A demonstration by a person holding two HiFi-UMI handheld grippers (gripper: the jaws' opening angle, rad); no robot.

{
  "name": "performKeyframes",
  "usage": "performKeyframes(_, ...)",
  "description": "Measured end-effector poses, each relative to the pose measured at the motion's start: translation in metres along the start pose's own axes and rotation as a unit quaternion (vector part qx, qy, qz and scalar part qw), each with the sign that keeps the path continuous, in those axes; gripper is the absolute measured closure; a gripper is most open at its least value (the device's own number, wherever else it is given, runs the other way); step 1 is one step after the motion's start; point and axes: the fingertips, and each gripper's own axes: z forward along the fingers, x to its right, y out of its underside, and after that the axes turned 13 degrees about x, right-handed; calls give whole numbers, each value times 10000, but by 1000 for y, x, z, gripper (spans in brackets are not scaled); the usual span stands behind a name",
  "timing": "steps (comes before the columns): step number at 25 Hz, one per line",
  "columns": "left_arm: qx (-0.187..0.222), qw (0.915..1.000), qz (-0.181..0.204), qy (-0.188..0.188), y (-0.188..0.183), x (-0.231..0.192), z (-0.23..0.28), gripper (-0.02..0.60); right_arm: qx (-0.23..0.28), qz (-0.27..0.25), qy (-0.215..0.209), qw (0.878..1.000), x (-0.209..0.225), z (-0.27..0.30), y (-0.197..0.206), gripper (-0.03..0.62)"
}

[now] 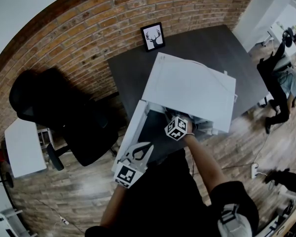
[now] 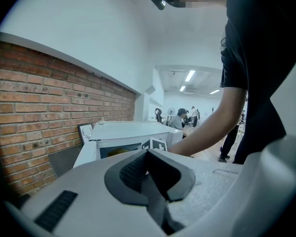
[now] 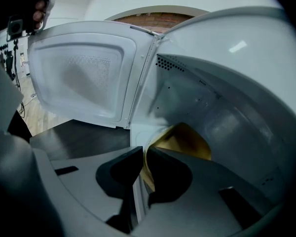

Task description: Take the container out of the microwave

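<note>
R gripper [image 3: 142,154] is inside the microwave [image 1: 187,85], jaws nearly together, pinching what looks like the rim of the yellow container [image 3: 185,138], which is in the cavity. L gripper [image 2: 147,154] has jaws together, nothing held, outside near the open door [image 3: 79,73]. To do it well: firm pinch, slight lift, pull straight back w/o tilting, clear of the door frame.
</note>
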Motion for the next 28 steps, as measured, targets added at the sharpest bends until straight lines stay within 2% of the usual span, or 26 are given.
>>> performKeyframes(13,37,10000,-32,1,1,5,-11,580,59,-38,26,10000,-11,-15,-1,562)
performKeyframes(28,86,9992,103,386,1,23,-23,580,49,11,169,9998,-33,-36,-5,562)
